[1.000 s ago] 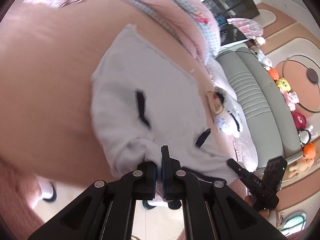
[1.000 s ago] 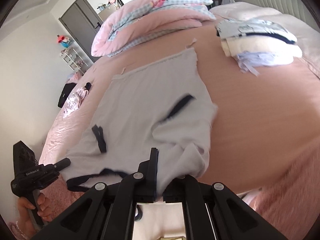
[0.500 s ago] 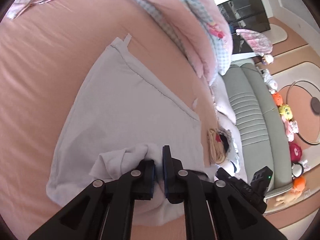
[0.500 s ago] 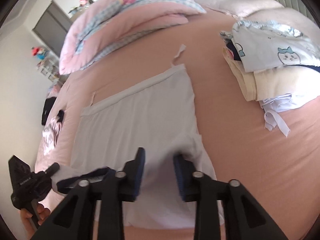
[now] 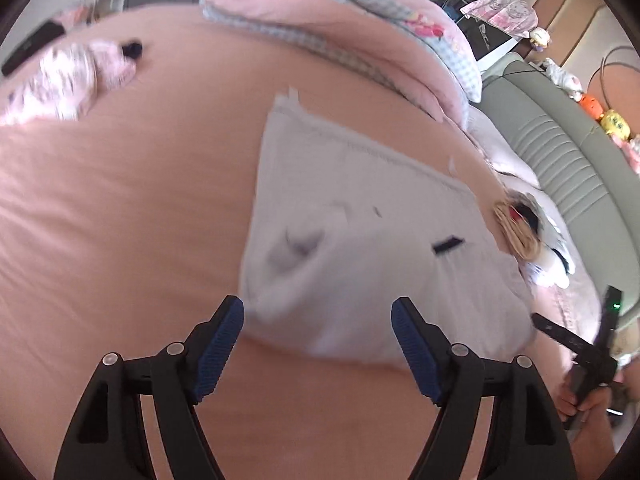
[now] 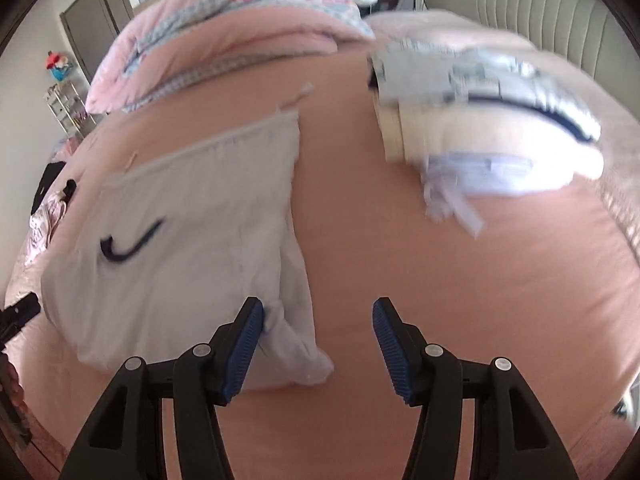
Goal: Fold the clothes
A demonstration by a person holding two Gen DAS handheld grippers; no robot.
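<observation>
A pale grey garment [image 5: 360,248] lies folded over on the pink bed sheet [image 5: 120,220], with a small dark mark on top. From the right wrist view the same garment [image 6: 180,240] shows a dark swoosh logo. My left gripper [image 5: 318,340] stands open just short of the garment's near edge, nothing between its blue pads. My right gripper [image 6: 318,344] is open too, its left pad [image 6: 244,344] beside the garment's near right corner. The other hand-held gripper [image 5: 580,344] shows at the right of the left wrist view, held by a hand.
A stack of folded clothes [image 6: 480,120] sits to the right of the garment. A pink and checked duvet [image 6: 240,40] lies at the back. A crumpled floral garment [image 5: 68,80] rests at the far left. A padded grey headboard [image 5: 560,168] runs along the right.
Both grippers have let go of the grey garment and opened wide. The lower part now lies folded up over the top, and both grippers have drawn back toward the near edge.
</observation>
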